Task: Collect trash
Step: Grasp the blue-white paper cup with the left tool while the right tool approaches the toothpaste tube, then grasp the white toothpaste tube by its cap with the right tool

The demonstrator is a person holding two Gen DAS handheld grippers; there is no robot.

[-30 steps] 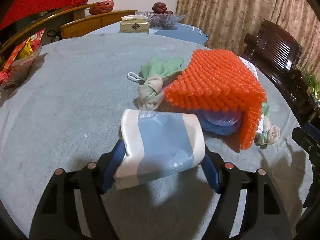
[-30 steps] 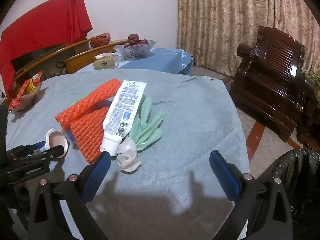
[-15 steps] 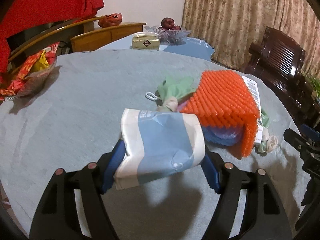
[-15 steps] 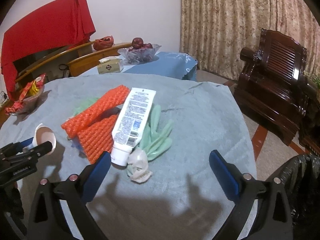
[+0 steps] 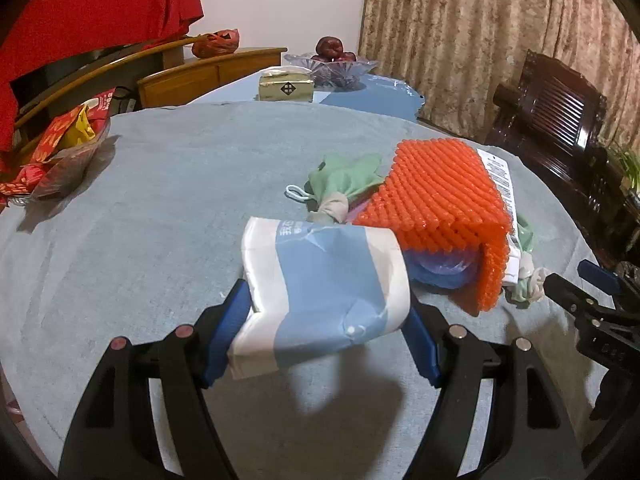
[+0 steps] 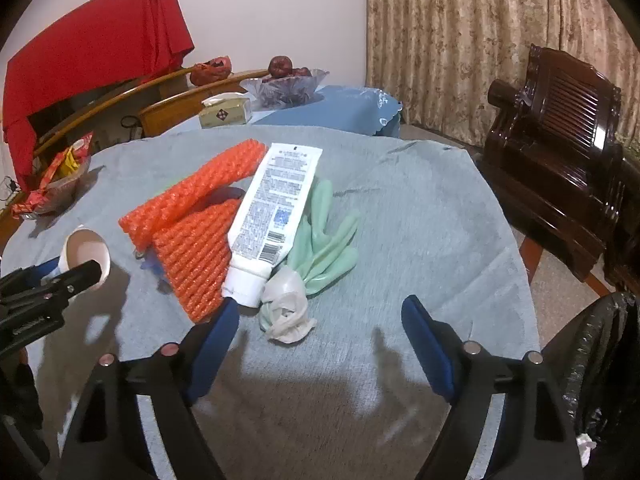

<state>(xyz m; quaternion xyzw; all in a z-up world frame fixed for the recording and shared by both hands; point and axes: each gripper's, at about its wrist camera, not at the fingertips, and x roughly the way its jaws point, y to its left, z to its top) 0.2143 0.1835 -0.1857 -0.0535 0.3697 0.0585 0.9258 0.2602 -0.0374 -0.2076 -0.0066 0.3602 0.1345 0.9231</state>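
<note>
My left gripper [image 5: 326,320] is shut on a blue and white paper cup [image 5: 324,284], held on its side above the grey tablecloth; the cup's open mouth shows in the right wrist view [image 6: 86,254]. Beyond it lie an orange foam net [image 5: 444,200], a green glove [image 5: 346,178] and a blue bag [image 5: 444,266]. My right gripper [image 6: 320,332] is open and empty above the table, just in front of a white tube [image 6: 276,216], the orange net [image 6: 192,240] and a green glove [image 6: 324,244] with a white cuff [image 6: 288,308].
A black trash bag [image 6: 600,380] hangs open at the right below the table edge. A snack bowl [image 5: 60,152] sits at the table's far left. A tissue box [image 6: 226,112] and fruit bowl [image 6: 286,84] stand on a further table. A dark wooden armchair [image 6: 560,128] stands right.
My left gripper has lifted and pulled back with the cup, so the trash pile looks farther away. My right gripper has drawn slightly closer to the tube and glove.
</note>
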